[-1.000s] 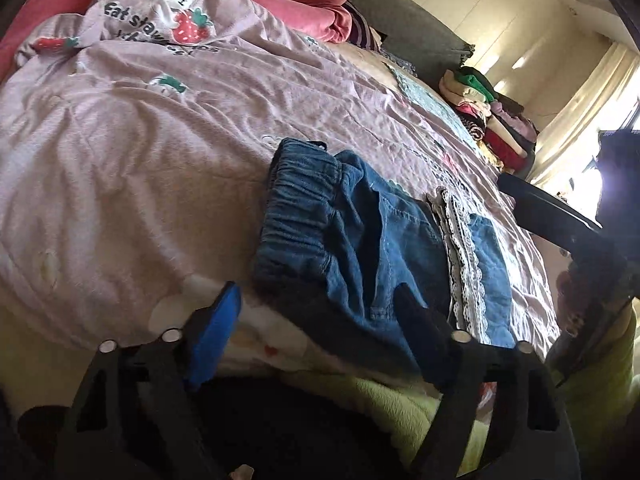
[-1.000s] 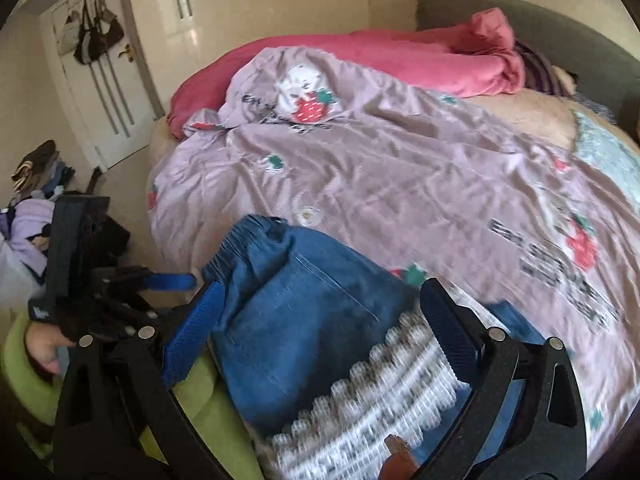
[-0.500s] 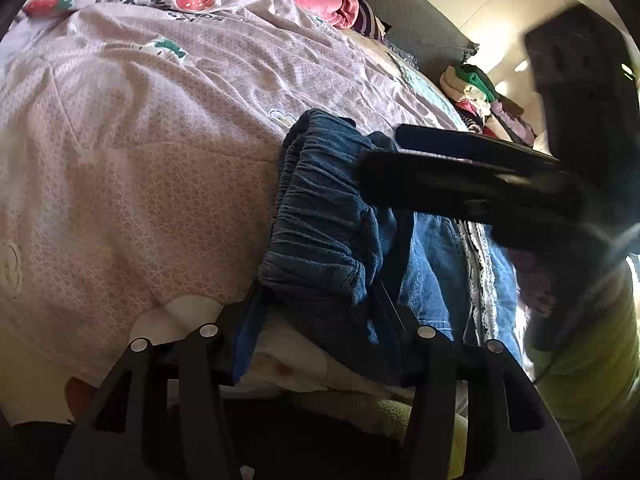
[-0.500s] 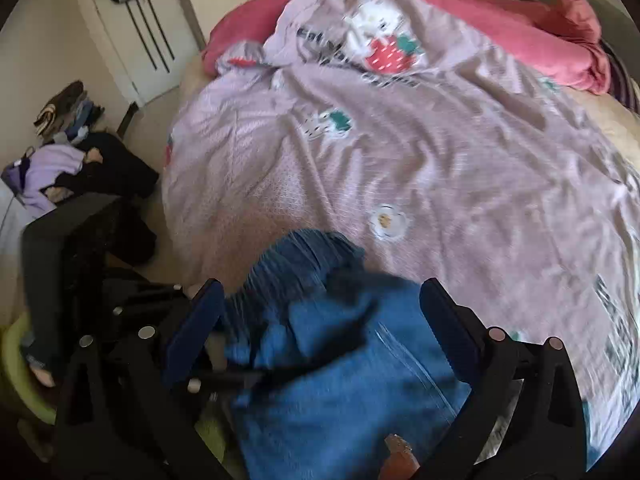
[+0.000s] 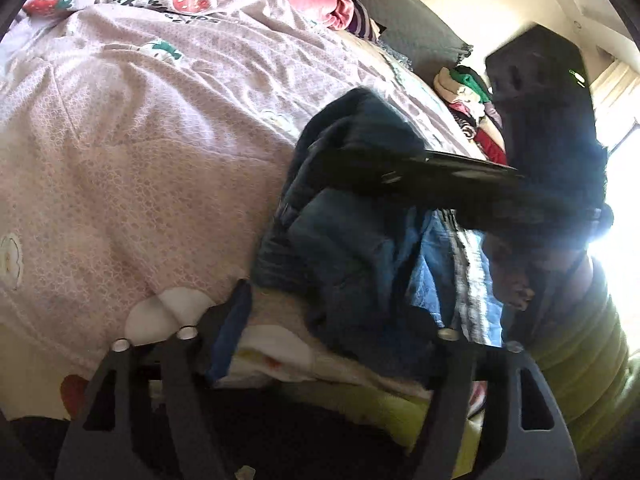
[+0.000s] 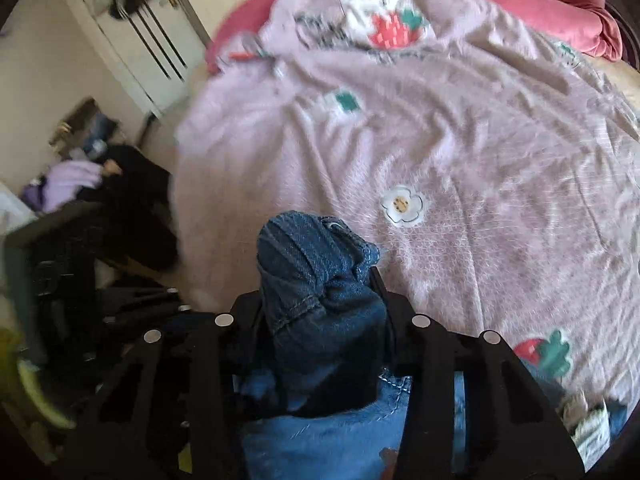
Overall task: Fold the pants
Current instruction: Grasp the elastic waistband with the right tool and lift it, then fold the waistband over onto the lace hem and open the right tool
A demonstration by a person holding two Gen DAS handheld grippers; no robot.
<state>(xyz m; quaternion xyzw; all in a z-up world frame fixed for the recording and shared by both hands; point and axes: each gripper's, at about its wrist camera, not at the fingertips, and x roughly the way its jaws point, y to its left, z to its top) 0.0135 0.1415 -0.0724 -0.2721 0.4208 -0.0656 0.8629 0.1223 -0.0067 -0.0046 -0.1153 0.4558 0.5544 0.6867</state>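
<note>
My left wrist camera sits low at the bed edge, facing across it toward the window. My right wrist camera looks down from above toward the door. Both views share the denim pants at close range.

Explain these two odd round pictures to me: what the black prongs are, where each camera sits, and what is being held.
The black prongs are two hand-held grabbing tools; a person carries one in each hand. Each has a wide-angle camera looking along its two fingers, hence the round, bent pictures.

In the left tool's picture, the left tool stands open at the bed's edge, around the near end of the denim pants. The dark shape crossing above is the right tool.

In the right tool's picture, that right tool is shut on a bunched fold of the denim pants.

Beneath lies a lilac quilt printed with strawberries and flowers, with a pink blanket behind it.
</note>
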